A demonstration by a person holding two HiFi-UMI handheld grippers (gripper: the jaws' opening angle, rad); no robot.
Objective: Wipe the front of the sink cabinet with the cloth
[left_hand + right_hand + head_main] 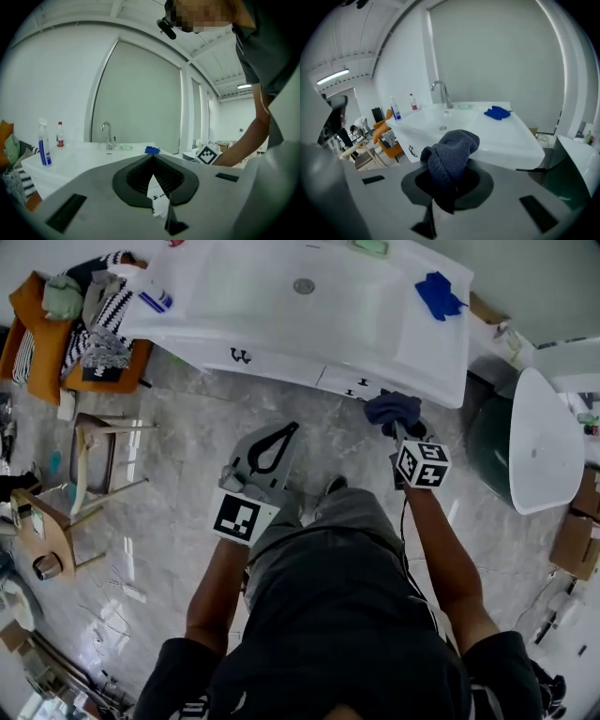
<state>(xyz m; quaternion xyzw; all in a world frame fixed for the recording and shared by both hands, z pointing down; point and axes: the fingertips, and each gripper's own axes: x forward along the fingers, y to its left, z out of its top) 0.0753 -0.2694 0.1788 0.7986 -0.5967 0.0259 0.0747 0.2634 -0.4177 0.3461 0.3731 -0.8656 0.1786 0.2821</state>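
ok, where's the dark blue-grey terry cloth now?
The dark blue-grey terry cloth is bunched in the right gripper, right of centre in the head view, close to the white sink cabinet front.

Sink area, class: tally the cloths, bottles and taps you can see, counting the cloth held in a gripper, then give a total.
Cloths: 2 (dark cloth, bright blue cloth)
Bottles: 2 (spray bottle, red-capped bottle)
Taps: 1 (tap)
Total: 5
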